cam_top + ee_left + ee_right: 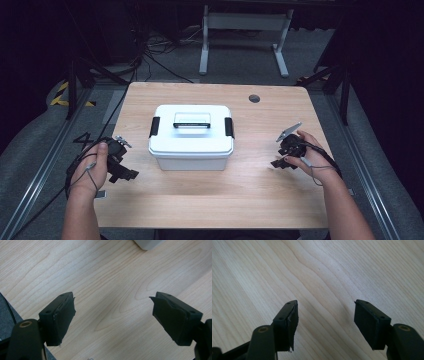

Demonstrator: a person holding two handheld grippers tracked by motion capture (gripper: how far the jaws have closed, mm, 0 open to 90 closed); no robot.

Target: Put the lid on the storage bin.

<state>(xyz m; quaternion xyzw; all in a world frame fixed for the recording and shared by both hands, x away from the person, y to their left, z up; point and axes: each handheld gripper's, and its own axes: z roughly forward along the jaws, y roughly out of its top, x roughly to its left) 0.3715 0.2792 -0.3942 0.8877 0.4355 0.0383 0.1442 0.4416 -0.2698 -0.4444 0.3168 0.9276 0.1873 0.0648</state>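
High view first: we note a white rectangular plastic storage box [191, 137] with its lid on, sitting near the middle of the pale wooden table [260, 200]. Its long axis runs left to right across our field. A black latch clips each short end, the left latch [154, 126] and the right latch [229, 127], and a white carry handle [191, 121] lies flat on the lid between them.

Our left gripper [121, 165] rests low at the left edge of the table, just beside the box's left end. Our right gripper [283, 154] sits on the right side of the table, somewhat farther from the box's right end. We judge the left the nearer of the two, though not by much. The box lies between them, so each latch faces the gripper on its own side.

Left gripper view: the jaws stand wide apart with bare wood grain between them, pinching nothing. A corner of the white box [149, 243] shows at the top edge, ahead and to the right of the jaws and well clear of them.

Right gripper view: the jaws are likewise spread, with plain table [317, 272] between and beyond them.

Our reading is that the latches come first, one per side, each gripper travelling inward along the box's long axis. Neither latch is touched yet.
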